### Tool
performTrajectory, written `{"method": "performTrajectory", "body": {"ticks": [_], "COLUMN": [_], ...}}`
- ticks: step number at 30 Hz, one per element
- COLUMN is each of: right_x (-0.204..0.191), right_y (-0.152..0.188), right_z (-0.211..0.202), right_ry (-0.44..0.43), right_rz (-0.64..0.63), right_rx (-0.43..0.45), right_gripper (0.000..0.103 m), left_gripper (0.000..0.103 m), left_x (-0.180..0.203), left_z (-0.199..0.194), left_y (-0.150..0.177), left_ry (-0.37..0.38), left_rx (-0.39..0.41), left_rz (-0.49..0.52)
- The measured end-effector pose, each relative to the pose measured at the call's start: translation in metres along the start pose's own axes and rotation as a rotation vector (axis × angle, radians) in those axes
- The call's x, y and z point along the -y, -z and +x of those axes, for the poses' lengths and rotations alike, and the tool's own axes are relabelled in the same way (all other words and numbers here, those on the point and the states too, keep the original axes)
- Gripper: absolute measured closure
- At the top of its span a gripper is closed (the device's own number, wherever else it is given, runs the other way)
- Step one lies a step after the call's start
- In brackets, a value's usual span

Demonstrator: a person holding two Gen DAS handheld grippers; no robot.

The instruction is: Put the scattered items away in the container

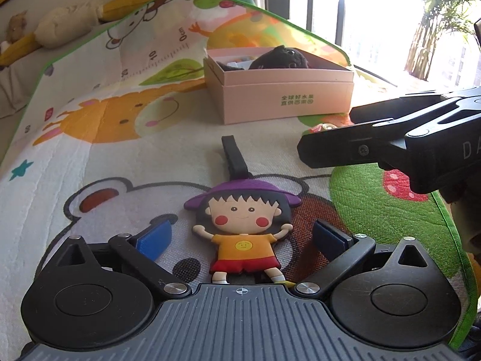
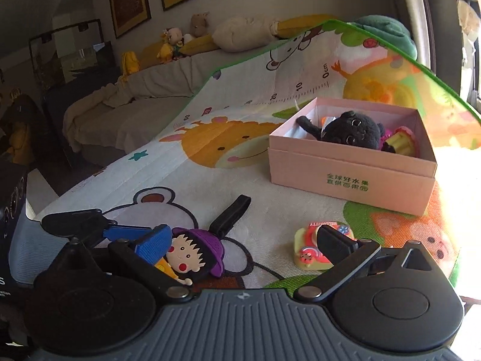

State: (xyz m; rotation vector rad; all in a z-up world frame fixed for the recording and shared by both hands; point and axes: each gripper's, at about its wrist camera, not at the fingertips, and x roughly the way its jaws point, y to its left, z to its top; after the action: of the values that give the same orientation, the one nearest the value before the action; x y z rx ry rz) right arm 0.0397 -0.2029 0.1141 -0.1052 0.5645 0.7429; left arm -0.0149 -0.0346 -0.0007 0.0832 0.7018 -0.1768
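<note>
A flat rubber cartoon-girl tag [image 1: 245, 228] with a purple hat and a black strap lies on the play mat. My left gripper [image 1: 240, 237] is open, its blue pads on either side of the tag without touching it. The tag also shows in the right wrist view [image 2: 192, 255]. My right gripper [image 2: 240, 243] is open above the mat; its right finger overlaps a small yellow and red toy [image 2: 309, 249]. The pink box [image 1: 282, 90], also in the right wrist view [image 2: 354, 168], stands further back and holds a black plush [image 2: 351, 132] and a yellow toy.
The mat [image 1: 120, 162] has a green border, and its right edge lies close to my right gripper [image 1: 390, 138]. A sofa with stuffed animals [image 2: 186, 39] stands behind. A bright window is at the right.
</note>
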Motion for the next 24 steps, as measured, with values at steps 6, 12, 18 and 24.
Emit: {"method": "performTrajectory", "body": {"ticks": [6, 12, 18, 24], "right_x": [0.023, 0.029, 0.025, 0.019], "right_y": [-0.004, 0.000, 0.012, 0.026], "right_z": [0.024, 0.049, 0.023, 0.016], "right_ry": [0.153, 0.140, 0.137, 0.170], "right_rz": [-0.066, -0.037, -0.005, -0.033], "right_rx": [-0.082, -0.162, -0.128, -0.105], "right_gripper": [0.000, 0.039, 0.044, 0.043], "left_gripper": [0.000, 0.000, 0.009, 0.015], "left_x": [0.000, -0.006, -0.002, 0.000], "left_z": [0.000, -0.002, 0.002, 0.009], "left_y": [0.000, -0.002, -0.006, -0.012], "left_ry": [0.007, 0.010, 0.015, 0.014], "left_rx": [0.003, 0.011, 0.006, 0.002], "left_rz": [-0.008, -0.043, -0.010, 0.033]}}
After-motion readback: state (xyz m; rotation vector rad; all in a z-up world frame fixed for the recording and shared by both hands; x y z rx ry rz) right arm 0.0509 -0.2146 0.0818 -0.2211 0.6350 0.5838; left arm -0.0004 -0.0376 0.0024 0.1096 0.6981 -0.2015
